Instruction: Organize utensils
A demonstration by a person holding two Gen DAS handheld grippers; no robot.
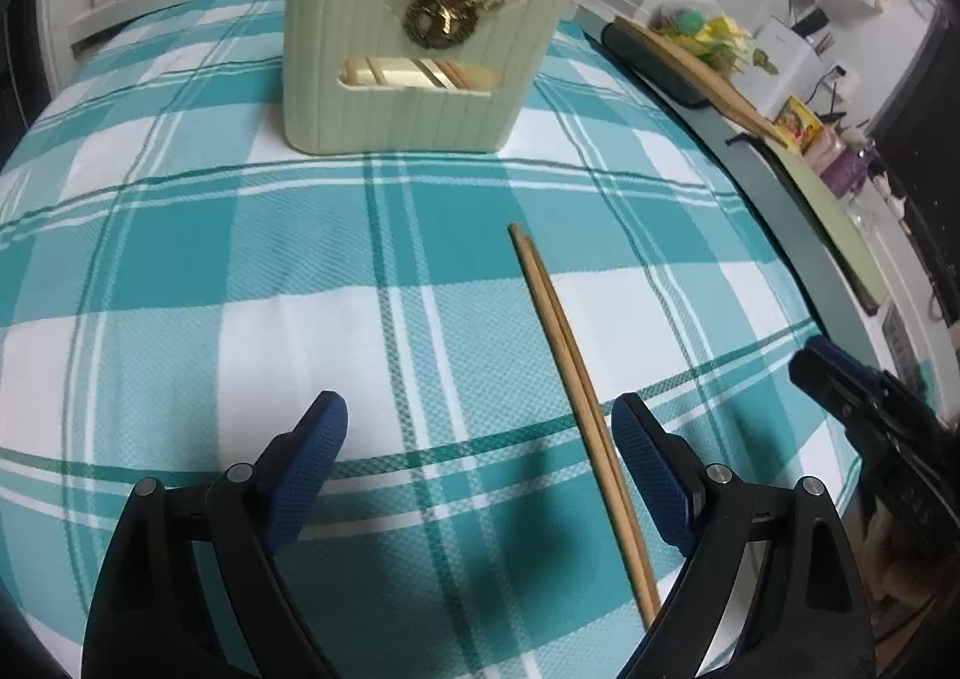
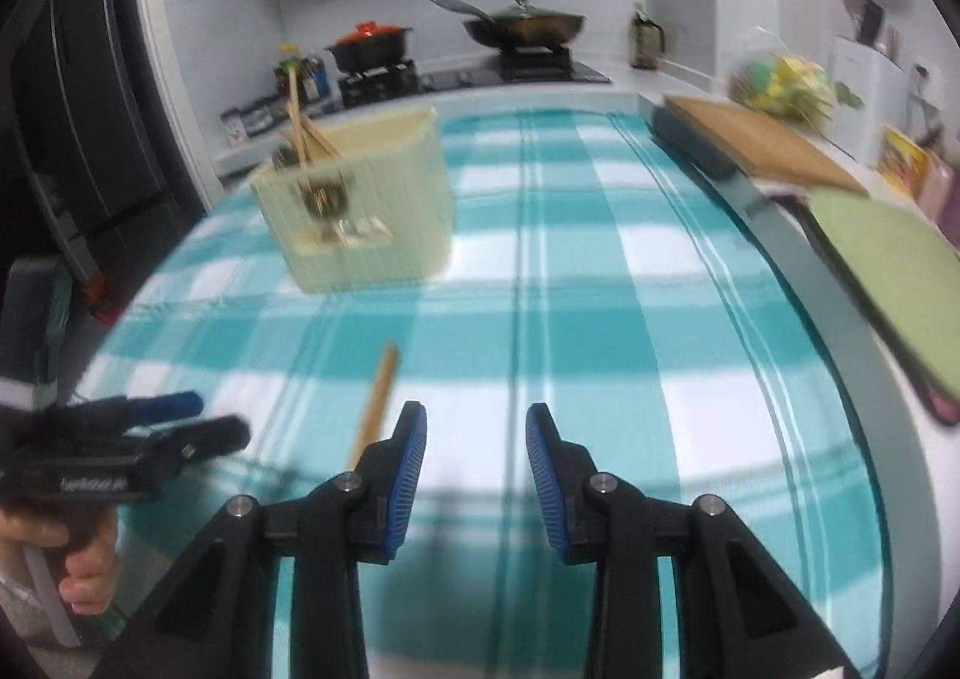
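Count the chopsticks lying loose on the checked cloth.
2. The loose chopsticks lie side by side as a pair between the left gripper fingers, tips toward the cream holder. More stand inside that holder; some may be hidden.

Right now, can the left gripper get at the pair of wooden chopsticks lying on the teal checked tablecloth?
Probably yes. The left gripper is open, and the pair of wooden chopsticks already runs between its fingers, close to the right one. Nothing lies in between on the teal checked tablecloth.
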